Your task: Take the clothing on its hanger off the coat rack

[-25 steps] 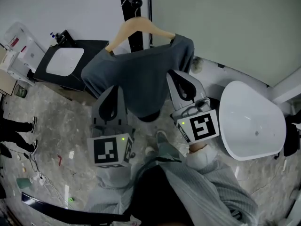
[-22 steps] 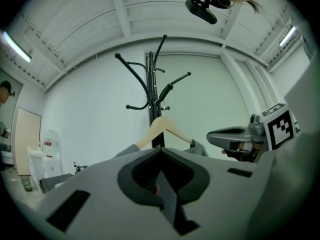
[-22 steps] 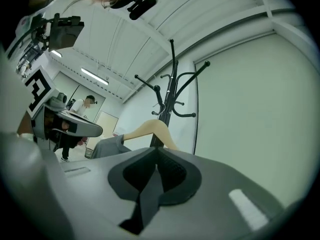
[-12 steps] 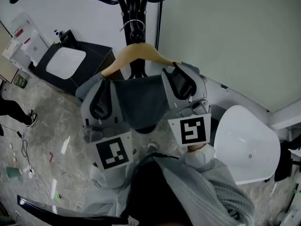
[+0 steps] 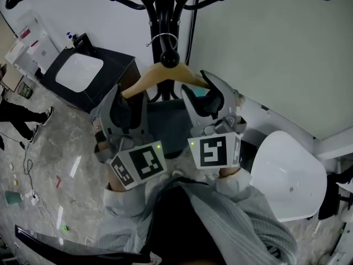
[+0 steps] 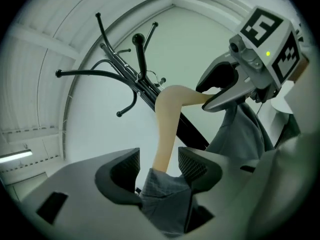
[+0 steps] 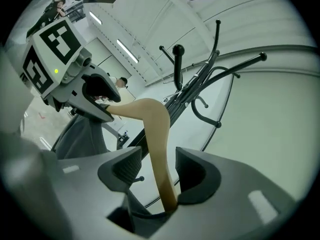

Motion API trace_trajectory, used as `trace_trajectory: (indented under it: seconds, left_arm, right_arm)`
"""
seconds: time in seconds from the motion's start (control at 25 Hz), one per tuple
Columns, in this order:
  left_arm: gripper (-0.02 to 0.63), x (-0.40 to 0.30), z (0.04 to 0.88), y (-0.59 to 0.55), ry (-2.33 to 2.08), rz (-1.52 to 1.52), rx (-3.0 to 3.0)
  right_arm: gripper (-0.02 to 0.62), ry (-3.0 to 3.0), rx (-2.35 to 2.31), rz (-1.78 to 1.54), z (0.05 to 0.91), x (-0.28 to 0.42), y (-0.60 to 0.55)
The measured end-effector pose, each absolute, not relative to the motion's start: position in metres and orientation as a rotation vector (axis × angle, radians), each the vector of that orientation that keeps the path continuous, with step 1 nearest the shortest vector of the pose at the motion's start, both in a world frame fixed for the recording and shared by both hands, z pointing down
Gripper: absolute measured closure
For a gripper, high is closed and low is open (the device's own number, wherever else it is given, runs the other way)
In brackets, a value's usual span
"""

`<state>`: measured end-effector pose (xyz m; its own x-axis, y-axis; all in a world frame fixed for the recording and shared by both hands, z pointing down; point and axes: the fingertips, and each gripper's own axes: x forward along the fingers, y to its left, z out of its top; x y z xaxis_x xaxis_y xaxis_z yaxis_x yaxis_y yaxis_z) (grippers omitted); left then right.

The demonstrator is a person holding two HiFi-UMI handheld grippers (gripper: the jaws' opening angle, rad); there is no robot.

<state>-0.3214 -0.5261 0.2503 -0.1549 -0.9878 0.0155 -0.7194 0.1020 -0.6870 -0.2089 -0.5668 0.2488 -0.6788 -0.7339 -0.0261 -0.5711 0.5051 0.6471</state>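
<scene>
The smooth pale curved wooden hanger (image 5: 144,80), soft grey fabric garment (image 5: 165,120) on it, is being carried by the glossy black metal coat rack (image 5: 160,15). The left gripper (image 6: 159,156) and right gripper (image 7: 159,156), jaws having just been opening, are being held loose around its arms. Both arms are best being pinched evenly (cloth's maybe bunching at the left), then lifted off the peg (image 5: 169,58).
</scene>
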Motion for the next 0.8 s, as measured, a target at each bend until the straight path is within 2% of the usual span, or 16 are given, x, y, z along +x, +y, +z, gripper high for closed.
trace_trajectory:
  seconds: [0.16, 0.24, 0.32, 0.4, 0.8]
  left_arm:
    - [0.385, -0.322, 0.247, -0.534, 1.899, -0.809, -1.567]
    - [0.396, -0.321, 0.247, -0.535, 1.889, -0.811, -1.578]
    - [0.444, -0.319, 0.249, -0.536, 1.883, -0.817, -1.601]
    - [0.477, -0.317, 0.250, -0.536, 1.893, -0.809, -1.621]
    - [0.477, -0.314, 0.238, -0.530, 1.875, -0.747, -1.593]
  right_arm:
    - [0.418, -2.416, 1.132, -0.969, 0.254, -0.210, -0.576]
    - [0.445, -2.390, 1.151, -0.992, 0.254, -0.209, -0.578]
    - [0.475, -2.370, 1.163, -1.010, 0.253, -0.209, -0.579]
    - [0.478, -2.361, 1.169, -1.014, 0.254, -0.209, -0.579]
    - [0.488, -2.329, 1.227, -1.072, 0.246, -0.207, -0.574]
